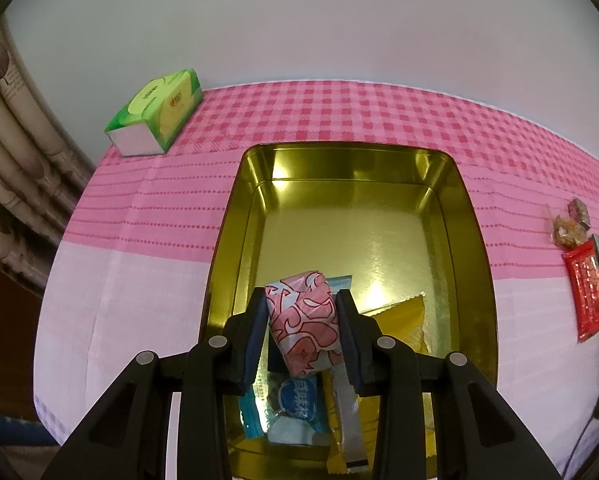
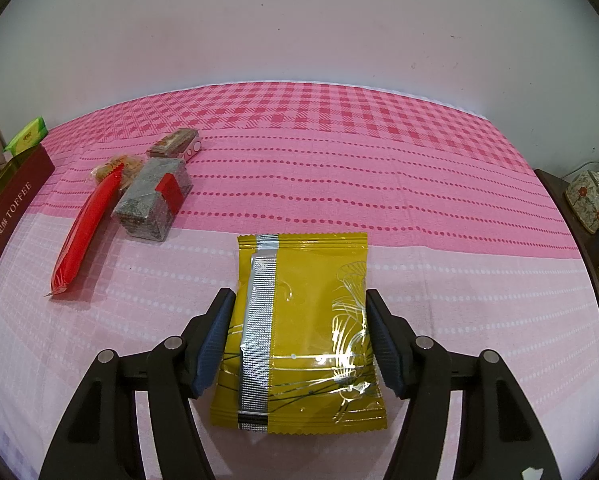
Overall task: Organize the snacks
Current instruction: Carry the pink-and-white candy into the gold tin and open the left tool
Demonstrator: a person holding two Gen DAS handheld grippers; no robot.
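Left tool (image 1: 302, 322) clamped on pink candy packet (image 1: 305, 320) over gold tin (image 1: 475, 248); right tool (image 2: 299, 334) apart astride yellow snack pouch (image 2: 299, 332); slick foil may slip.

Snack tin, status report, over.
Left gripper shut on pink snack over gold tin. Right gripper astride yellow packet, grip unclear. Nothing blocking.

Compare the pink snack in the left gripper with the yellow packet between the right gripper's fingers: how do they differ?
The pink snack is small and plump, with a red-and-white pattern; the yellow packet is larger, flat, with a silver seam strip. The pink snack is held above the gold tin; the yellow packet lies on the pink tablecloth. The left gripper pinches the pink snack; the right gripper only brackets the yellow packet. Both are sealed snacks.
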